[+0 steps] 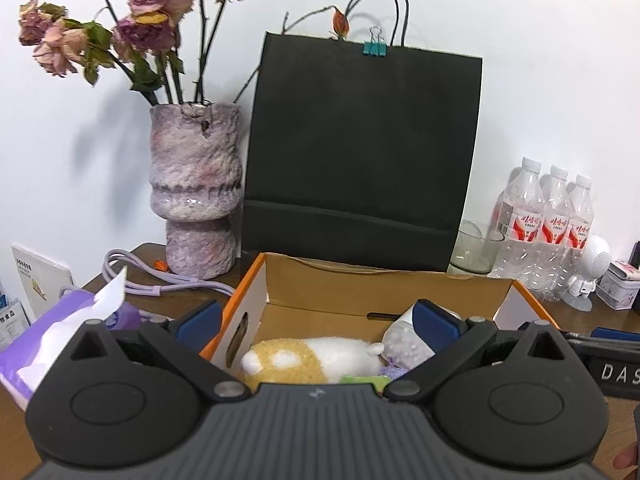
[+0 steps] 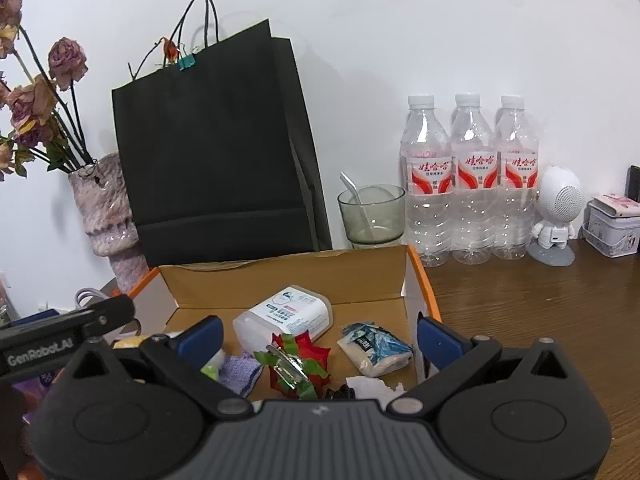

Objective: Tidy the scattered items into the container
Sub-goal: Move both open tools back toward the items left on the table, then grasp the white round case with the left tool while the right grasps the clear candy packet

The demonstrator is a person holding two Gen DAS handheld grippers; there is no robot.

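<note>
Both tools, the left tool [image 1: 316, 322] and the right tool [image 2: 318, 334], were held wide open and empty just before the cardboard box [image 2: 288, 276], inside which the plush toy [image 1: 312, 358], white bottle [image 2: 286, 312] and sachet [image 2: 376, 348] were already seen lying directly ahead.

Box [image 2: 424, 280]: orange rim, white outside, plain brown card inside. In it, ahead of right claw: white plastic case [image 2: 286, 314] with blue-print label, red/green bow clip [image 2: 298, 362], blue-and-white sachet [image 2: 376, 346], lilac knit cloth [image 2: 240, 370] left of clip. Ahead of left claw: tan-and-white plush [image 1: 310, 360]. Left of it, purple tissue pack [image 1: 60, 336] with white sheet. Beyond the box: matte black bag [image 1: 360, 152], teal binder clip [image 1: 373, 49], mottled pink-grey vase [image 1: 196, 188], clear bottles [image 2: 472, 176] with red-white labels. Claw pads [image 2: 200, 338] blue.
</note>
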